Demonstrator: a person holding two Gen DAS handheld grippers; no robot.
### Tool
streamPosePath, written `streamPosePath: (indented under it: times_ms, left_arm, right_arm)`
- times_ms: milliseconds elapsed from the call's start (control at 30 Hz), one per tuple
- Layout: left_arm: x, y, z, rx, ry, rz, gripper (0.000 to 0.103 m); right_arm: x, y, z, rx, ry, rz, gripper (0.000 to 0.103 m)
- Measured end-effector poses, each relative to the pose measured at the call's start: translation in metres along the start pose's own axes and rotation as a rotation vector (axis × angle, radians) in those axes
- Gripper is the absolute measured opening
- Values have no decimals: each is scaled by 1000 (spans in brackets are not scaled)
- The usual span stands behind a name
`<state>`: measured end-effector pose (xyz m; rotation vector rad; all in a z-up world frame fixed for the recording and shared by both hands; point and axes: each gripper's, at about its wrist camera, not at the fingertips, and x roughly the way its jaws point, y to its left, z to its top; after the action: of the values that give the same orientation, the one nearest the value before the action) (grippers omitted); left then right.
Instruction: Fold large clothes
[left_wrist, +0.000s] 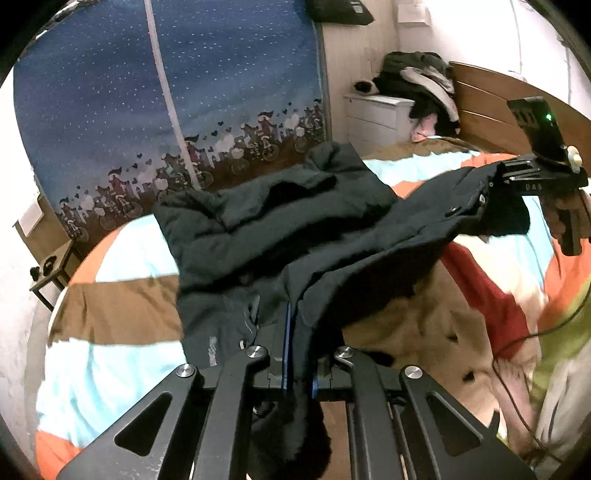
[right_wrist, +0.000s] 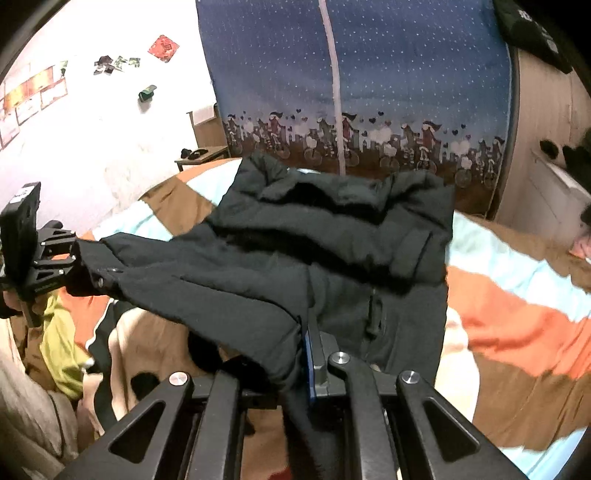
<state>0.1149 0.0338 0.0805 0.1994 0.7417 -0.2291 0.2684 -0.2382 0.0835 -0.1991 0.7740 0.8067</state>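
Both jaws clamped on black padded jacket (left_wrist: 280, 229) hem: left gripper (left_wrist: 291, 332), right gripper (right_wrist: 308, 332); hem spans between them, collar end lies away on striped bedspread (left_wrist: 122, 314).

A bed (left_wrist: 122, 306) with a striped orange, brown and pale-blue cover bears loose clothes (left_wrist: 424, 325).

Bedroom in lived-in home. Bed under striped cover of orange, pale blue and brown (left_wrist: 122, 295) fills most of floor. Wooden slatted headboard (left_wrist: 491, 107) against far wall. White drawer chest (left_wrist: 376, 114) beside it, heaped with dark and grey clothes (left_wrist: 417, 81). Tall fabric wardrobe, blue with white dots and cartoon cyclists along hem (right_wrist: 369, 110), stands at bed's far side. Small dark side table (right_wrist: 201, 157) near white wall; paper pictures and red square, maybe paper decoration (right_wrist: 163, 48), stuck there.
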Motion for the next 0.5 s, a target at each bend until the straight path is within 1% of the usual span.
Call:
streamPosePath:
  times_ms: [67, 167, 200, 267, 333, 400, 500]
  left_arm:
    - [9, 10, 24, -6, 7, 26, 6]
    - [26, 25, 53, 4, 0, 92, 6]
    - [33, 32, 63, -11, -1, 108, 6]
    - [50, 51, 81, -75, -7, 120, 6]
    - [62, 66, 92, -118, -21, 128, 6]
    - [72, 77, 101, -132, -40, 146, 6]
    - [84, 90, 110, -146, -54, 157, 6]
  right_arm:
    - [7, -7, 21, -4, -4, -15, 9]
    - [23, -16, 57, -43, -23, -68, 9]
    - [29, -17, 66, -51, -28, -84, 9]
    - [43, -23, 83, -54, -37, -111, 9]
    - [56, -31, 97, -41, -43, -130, 9]
    - [69, -40, 107, -35, -53, -150, 9]
    - [86, -52, 116, -4, -59, -156, 9]
